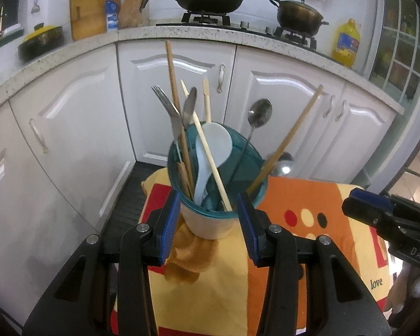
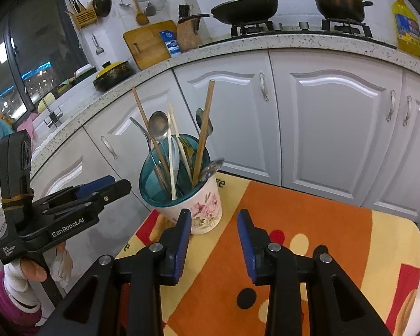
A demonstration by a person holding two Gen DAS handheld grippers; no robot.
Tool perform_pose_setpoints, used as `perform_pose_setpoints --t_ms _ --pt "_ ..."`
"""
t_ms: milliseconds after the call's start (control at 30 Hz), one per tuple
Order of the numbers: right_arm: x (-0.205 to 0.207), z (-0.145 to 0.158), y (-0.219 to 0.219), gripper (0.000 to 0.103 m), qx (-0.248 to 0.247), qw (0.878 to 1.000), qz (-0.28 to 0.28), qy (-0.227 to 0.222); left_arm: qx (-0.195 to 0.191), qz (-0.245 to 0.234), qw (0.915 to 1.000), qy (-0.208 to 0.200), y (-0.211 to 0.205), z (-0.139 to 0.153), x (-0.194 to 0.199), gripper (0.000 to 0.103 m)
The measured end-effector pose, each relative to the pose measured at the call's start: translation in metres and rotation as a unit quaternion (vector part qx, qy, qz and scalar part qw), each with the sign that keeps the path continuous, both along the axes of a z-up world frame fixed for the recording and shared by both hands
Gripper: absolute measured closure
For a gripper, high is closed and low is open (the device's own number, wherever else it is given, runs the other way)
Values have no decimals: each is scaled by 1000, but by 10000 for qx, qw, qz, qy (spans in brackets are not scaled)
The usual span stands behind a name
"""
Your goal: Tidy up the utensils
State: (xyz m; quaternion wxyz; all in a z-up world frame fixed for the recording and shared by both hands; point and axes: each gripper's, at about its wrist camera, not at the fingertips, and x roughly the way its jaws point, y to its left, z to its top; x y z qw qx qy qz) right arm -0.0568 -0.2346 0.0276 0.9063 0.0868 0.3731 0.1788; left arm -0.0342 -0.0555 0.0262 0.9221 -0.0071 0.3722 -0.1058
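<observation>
A white flowered cup [image 2: 201, 210] with a teal rim [image 1: 210, 212] stands on the patterned tablecloth [image 2: 308, 224]. It holds wooden chopsticks [image 1: 173, 84], a fork [image 1: 165, 103], a table knife [image 1: 190, 103], metal spoons [image 1: 259, 112] and a white plastic spoon [image 1: 212, 145]. In the left wrist view my left gripper [image 1: 208, 218] is open, its blue pads framing the cup. The right wrist view shows the left gripper [image 2: 117, 186] just short of the cup's left side. My right gripper [image 2: 214, 224] is open over the cloth, empty, near the cup's right base; the right gripper [image 1: 358, 200] also shows at the right edge.
White cabinet doors [image 2: 336, 128] curve closely behind the table. Above them the speckled counter [image 2: 294, 42] carries a wok [image 2: 245, 7], a pot [image 2: 337, 0], an oil bottle [image 2: 407, 28] and a cutting board [image 2: 148, 44]. A dark floor mat [image 1: 131, 190] lies left of the table. A hand [image 2: 32, 273] holds the left gripper.
</observation>
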Motion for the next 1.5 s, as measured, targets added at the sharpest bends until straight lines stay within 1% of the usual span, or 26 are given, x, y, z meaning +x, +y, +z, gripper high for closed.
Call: perform_pose_setpoints --t_ms 300,367,533,700,833,1000,1233,1500 --pt "-8 -10 -13 68 -50 9996 -278 82 76 -238 9996 90 -28 -9 -9 62" --pt "-11 -14 -19 65 -46 9992 -382 99 111 -280 9995 93 -34 -11 -11 62" --pt "-17 -22 -29 65 -28 9984 -523 224 154 -361 9991 138 -46 -13 -14 62" --pt "-19 -20 -29 65 34 9984 -539 187 246 -322 9992 -9 -48 -5 -16 62" --pt "-17 -11 -22 64 17 9988 -491 38 411 -153 9988 -197 -46 6 -16 62" --pt "-13 6 -6 63 -154 9985 -451 -275 535 36 9977 -424 -40 20 -16 62" --pt "-10 27 15 61 -284 9970 -344 -629 530 281 9963 -614 -25 33 -16 62" --pt "-5 37 37 61 -417 9955 -181 -826 443 503 9955 -675 -9 41 -13 62"
